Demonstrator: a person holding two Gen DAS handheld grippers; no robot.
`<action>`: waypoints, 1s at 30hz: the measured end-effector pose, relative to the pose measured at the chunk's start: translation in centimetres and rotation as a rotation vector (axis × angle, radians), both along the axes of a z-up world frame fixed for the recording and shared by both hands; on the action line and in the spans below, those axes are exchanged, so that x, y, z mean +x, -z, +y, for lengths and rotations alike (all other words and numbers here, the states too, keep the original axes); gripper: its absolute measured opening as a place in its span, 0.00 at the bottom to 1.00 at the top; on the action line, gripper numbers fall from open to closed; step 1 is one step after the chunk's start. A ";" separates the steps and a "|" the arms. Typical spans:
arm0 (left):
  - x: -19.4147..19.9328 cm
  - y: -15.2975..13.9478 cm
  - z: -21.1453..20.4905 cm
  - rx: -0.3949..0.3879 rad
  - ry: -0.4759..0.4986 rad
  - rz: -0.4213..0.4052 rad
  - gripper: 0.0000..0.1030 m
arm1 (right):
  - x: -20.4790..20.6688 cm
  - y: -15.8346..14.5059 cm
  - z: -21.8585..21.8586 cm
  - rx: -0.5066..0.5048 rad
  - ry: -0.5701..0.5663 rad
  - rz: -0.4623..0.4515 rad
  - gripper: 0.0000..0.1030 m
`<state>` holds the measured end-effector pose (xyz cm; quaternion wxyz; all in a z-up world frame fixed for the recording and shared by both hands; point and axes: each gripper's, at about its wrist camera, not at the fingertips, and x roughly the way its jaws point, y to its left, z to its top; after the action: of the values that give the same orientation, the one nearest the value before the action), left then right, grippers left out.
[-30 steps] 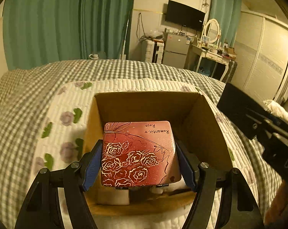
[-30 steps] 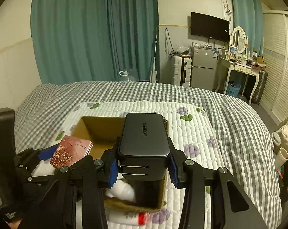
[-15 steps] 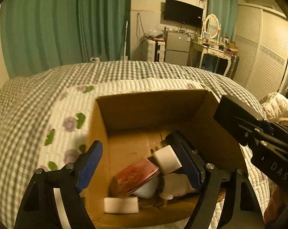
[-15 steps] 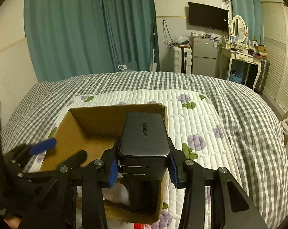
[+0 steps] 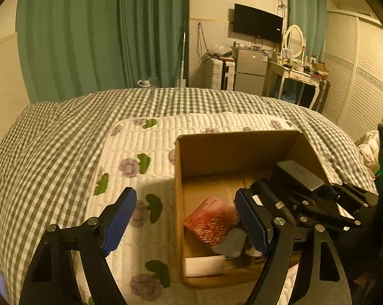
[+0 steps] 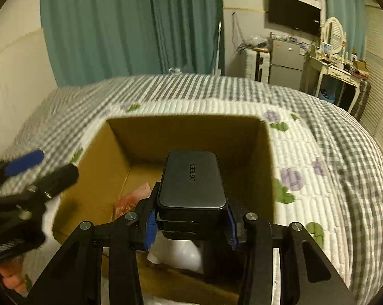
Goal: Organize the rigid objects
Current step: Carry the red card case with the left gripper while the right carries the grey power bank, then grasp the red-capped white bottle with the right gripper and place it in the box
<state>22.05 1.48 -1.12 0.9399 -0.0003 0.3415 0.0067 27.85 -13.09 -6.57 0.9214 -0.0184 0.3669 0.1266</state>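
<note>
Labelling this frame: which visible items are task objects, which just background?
Job: cardboard box; red rose tin inside it; black UGREEN case held by right gripper; left gripper, open.
Background: quilt, TV, fridge.

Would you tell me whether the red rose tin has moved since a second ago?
Yes. The red rose tin has left the left gripper, now open, and lies tilted on the cardboard box floor.

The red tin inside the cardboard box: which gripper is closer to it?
Hard to call; probably left. The open left gripper straddles the cardboard box's left wall beside the red tin; the right gripper, gripping a black case, hovers over it.
</note>
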 end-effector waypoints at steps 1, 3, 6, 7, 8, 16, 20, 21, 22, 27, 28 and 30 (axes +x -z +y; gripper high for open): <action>0.0 0.1 0.3 0.001 -0.011 -0.006 0.80 | 0.1 0.3 0.3 -0.008 -0.004 0.003 0.41; -0.1 0.3 0.9 -0.007 -0.023 -0.015 0.80 | 0.3 0.9 0.7 0.000 -0.014 0.008 0.41; -0.1 0.3 1.6 -0.023 -0.039 -0.013 0.80 | 0.4 1.0 0.7 0.023 -0.012 0.012 0.46; -0.1 0.2 1.7 -0.027 -0.040 -0.012 0.80 | 0.2 0.6 0.6 0.022 -0.005 -0.006 0.55; -0.2 0.0 1.9 -0.031 -0.041 -0.013 0.80 | 0.0 0.1 0.4 0.022 0.004 -0.024 0.59; -3.6 -4.4 1.3 -0.032 -0.010 -0.075 0.80 | -3.4 -5.8 -2.1 0.042 0.052 -0.109 0.71; -5.7 -7.2 0.5 0.002 0.004 -0.113 0.80 | -6.0 -9.0 -3.5 0.053 0.089 -0.136 0.71; -6.3 -7.8 0.3 0.004 0.010 -0.118 0.80 | -6.6 -9.8 -3.6 0.053 0.096 -0.145 0.71; -6.9 -8.3 0.1 0.005 0.015 -0.124 0.80 | -7.2 -10.6 -3.9 0.056 0.101 -0.152 0.71; -10.5 -9.3 -0.2 0.000 0.032 -0.149 0.88 | -11.4 -13.4 -4.3 0.017 0.113 -0.184 0.84; -11.3 -9.2 -0.1 -0.014 0.036 -0.147 0.88 | -12.2 -13.5 -4.3 0.002 0.118 -0.196 0.88; -12.5 -8.5 0.1 -0.034 0.048 -0.137 0.93 | -13.5 -13.5 -4.3 -0.028 0.139 -0.209 0.89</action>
<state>9.57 1.53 7.39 0.9608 -0.0083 0.2762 -0.0219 14.36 -17.44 6.89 0.9608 -0.0187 0.2710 0.0547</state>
